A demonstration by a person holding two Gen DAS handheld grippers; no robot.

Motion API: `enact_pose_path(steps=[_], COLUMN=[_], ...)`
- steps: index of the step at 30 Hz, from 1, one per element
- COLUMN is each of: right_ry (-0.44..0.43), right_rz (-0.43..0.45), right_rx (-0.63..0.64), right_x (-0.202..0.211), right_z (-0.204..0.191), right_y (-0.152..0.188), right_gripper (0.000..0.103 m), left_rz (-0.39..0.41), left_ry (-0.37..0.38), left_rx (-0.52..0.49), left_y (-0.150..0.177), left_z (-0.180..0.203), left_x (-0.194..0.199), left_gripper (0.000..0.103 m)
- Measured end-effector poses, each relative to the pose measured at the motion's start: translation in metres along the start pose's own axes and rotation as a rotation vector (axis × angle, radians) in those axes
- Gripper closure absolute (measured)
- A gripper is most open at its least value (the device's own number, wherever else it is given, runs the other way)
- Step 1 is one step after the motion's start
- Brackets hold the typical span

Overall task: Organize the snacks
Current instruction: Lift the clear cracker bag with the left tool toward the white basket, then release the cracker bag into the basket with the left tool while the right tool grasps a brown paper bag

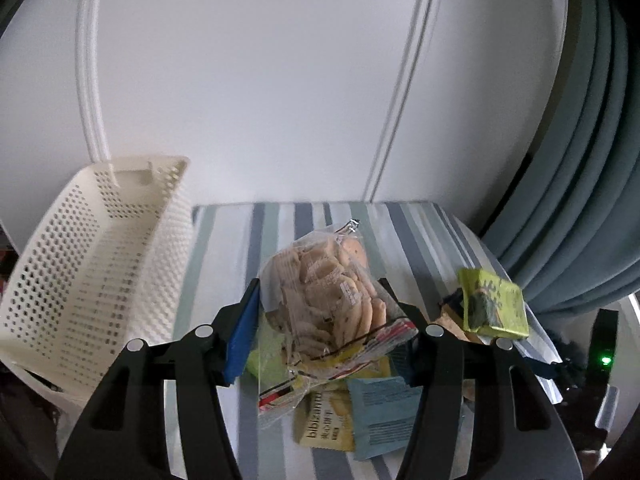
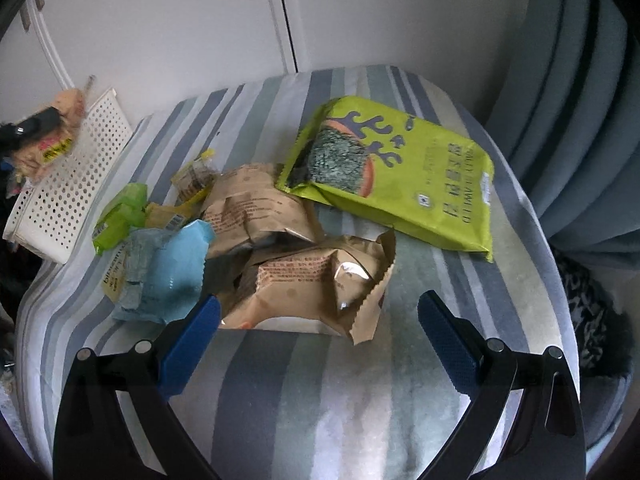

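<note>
Two tongs working the striped bench (image 2: 304, 392). Left view: left tongs (image 1: 320, 312) clenching a clear bag of biscuits (image 1: 324, 292), lifting it above small packets, white basket (image 1: 92, 264) lying far left. Right view: right tongs (image 2: 318, 320) gaping, hovering near brown wrappers (image 2: 304, 276), green seaweed bag (image 2: 400, 188) lying farther right.

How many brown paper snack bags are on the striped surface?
2. One brown bag lies mid-pile beside the lime-green seaweed pack; the other brown bag lies nearer the open right gripper. More may be hidden underneath.
</note>
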State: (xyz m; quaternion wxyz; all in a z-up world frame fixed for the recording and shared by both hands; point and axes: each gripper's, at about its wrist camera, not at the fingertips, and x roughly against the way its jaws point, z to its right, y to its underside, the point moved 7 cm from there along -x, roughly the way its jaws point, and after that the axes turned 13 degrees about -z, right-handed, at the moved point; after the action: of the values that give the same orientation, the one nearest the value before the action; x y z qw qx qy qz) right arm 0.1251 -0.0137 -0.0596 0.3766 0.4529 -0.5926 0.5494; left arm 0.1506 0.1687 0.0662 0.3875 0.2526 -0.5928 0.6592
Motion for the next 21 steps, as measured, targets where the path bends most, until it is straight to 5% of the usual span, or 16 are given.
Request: enact_pose_path(steps=[11, 21], right_ry=[0.043, 0.045], right_rz=[-0.028, -0.101], right_rx=[0.035, 0.040], right_x=[-0.012, -0.031], right_z=[-0.017, -0.017], right_y=[-0.012, -0.018], right_gripper=[0.005, 0.005], left_rz=[0.094, 0.070], left_ry=[-0.082, -0.195], left_rx=[0.094, 0.228], left_y=[-0.017, -0.009], left_z=[-0.061, -0.142], left_x=[0.043, 0.038], left_gripper=[0.045, 0.045])
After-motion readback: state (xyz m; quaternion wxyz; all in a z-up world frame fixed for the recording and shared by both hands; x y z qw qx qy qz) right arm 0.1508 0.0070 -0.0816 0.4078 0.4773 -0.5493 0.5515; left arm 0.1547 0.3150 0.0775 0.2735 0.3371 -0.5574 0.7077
